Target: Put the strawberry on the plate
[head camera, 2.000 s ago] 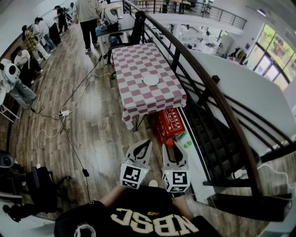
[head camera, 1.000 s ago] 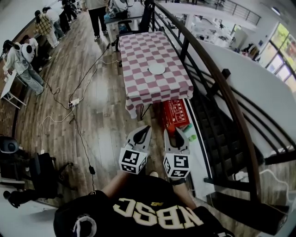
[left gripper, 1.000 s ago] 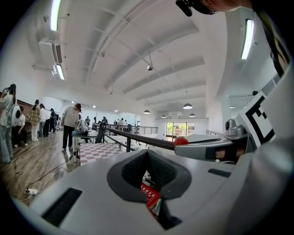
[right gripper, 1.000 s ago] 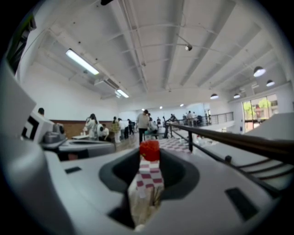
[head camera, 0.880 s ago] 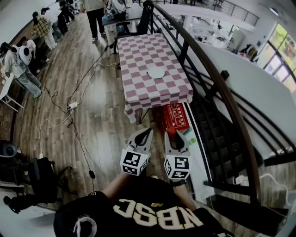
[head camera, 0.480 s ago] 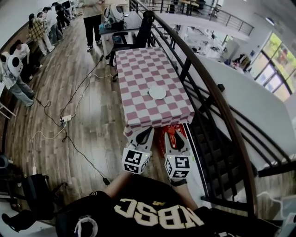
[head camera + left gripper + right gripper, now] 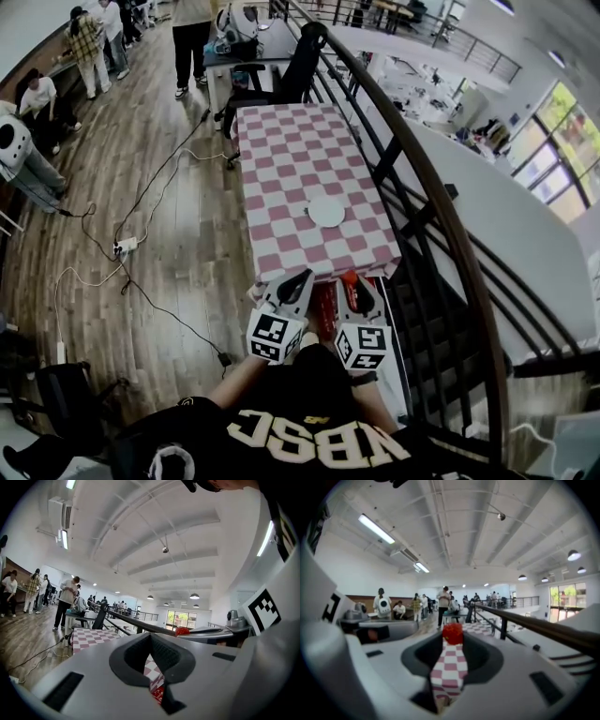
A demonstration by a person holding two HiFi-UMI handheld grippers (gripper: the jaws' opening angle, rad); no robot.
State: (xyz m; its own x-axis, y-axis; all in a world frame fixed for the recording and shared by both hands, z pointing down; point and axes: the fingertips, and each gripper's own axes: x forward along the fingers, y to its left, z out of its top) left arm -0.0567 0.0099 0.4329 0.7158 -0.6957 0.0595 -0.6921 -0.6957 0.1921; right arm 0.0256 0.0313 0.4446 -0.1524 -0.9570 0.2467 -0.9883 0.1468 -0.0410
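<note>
At the tips of the right gripper (image 7: 352, 284), the strawberry (image 7: 452, 633) is pinched between the two jaws, which stand partly apart around it with the red fruit poking up at their far end. The left gripper (image 7: 301, 278) is just beside it at the same height. Its jaw tips meet and it carries nothing.

Change: over the last two seconds the table (image 7: 281, 141) with the checkered cloth has come much closer. It was well ahead across the wood floor (image 7: 178, 234), and now both grippers sit at its near edge. Neither grip looks different. Judgement: this is the carry and approach phase, almost over, with the placing not begun. The plate (image 7: 326, 212) lies mid-table, bare and still well apart from the strawberry, so a reach forward over the cloth is needed.

Hard to read:
- In the head view the strawberry is only a red speck, mostly covered by the jaws.
- The red box (image 7: 323, 314) under the table shows only as a sliver between the grippers.
- The plate can't be made out in either gripper view, just a strip of cloth.
- The near table edge is hidden behind the grippers.
- The railing (image 7: 422, 178) runs along the right.
</note>
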